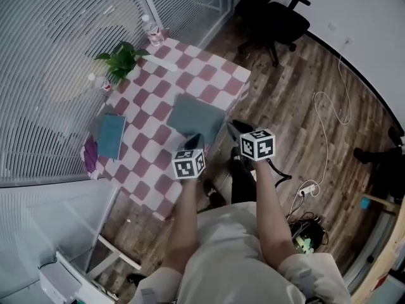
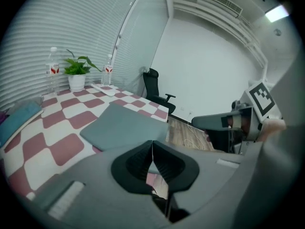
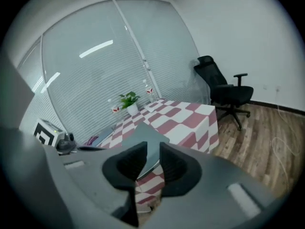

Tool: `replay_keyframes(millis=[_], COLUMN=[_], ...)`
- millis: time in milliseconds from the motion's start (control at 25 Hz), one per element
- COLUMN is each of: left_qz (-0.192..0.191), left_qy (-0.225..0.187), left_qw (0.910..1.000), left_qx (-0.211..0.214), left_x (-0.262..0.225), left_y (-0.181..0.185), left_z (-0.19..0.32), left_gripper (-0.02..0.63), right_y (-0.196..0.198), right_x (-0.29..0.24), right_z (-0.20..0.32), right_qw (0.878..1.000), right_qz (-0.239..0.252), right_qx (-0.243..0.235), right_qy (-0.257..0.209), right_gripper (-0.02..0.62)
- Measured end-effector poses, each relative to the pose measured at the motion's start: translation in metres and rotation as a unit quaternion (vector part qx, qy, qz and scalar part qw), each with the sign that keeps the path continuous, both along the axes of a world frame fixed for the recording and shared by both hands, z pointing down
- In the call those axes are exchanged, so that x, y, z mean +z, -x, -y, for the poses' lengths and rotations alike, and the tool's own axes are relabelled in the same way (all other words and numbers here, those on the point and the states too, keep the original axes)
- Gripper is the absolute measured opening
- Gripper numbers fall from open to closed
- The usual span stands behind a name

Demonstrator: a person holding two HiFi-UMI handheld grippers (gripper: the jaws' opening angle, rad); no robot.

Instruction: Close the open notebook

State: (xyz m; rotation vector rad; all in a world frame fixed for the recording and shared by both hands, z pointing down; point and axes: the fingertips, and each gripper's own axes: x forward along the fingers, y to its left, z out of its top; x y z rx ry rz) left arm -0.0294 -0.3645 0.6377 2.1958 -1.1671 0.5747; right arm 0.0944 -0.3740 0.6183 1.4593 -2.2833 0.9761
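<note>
The grey-green notebook [image 1: 195, 116] lies flat with its cover down, on the near right part of the red-and-white checked table [image 1: 149, 100]. In the left gripper view the notebook [image 2: 121, 125] lies just beyond my jaws. It also shows past the jaws in the right gripper view [image 3: 143, 138]. My left gripper [image 1: 195, 139] hovers over the notebook's near edge, with its jaws pressed together and nothing in them [image 2: 152, 149]. My right gripper [image 1: 235, 126] hangs off the table's right edge beside the notebook. A narrow gap shows between its jaws, with nothing in it [image 3: 152, 161].
A teal book [image 1: 112, 135] and a purple item [image 1: 90, 154] lie at the table's left side. A potted plant [image 1: 121, 59] and a water bottle [image 1: 152, 29] stand at the far edge. A black office chair [image 1: 272, 18] stands beyond the table. Cables and a power strip [image 1: 308, 189] lie on the wood floor at right.
</note>
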Motion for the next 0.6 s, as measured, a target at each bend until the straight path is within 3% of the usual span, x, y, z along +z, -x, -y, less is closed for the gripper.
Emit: replay_keyframes(millis=[80,160,240,600], left_qz=[-0.003,0.007,0.008,-0.010], left_qy=[-0.009,-0.014,-0.021,-0.055], left_qw=[0.9998,0.9994,0.9991,0.9964], left_qx=[-0.017,-0.030,-0.036,-0.064], left_x=[-0.007,-0.011,-0.015,-0.043], left_y=[0.002,0.003,0.002,-0.010], left_z=[-0.013,-0.032,-0.053,-0.114], left_gripper=[0.008,0.009,0.009,0.008], right_y=[-0.003,-0.006,-0.005,-0.004], right_x=[-0.002,-0.003,-0.005,-0.024], right_z=[-0.016,-0.036,-0.055,-0.114], right_qw=[0.998,0.988,0.978,0.995], right_qz=[0.043,0.116,0.166,0.087], right_qx=[0.049,0.102,0.123,0.038], right_qy=[-0.002,0.001,-0.003,-0.039], right_gripper=[0.075,0.075,0.075,0.075])
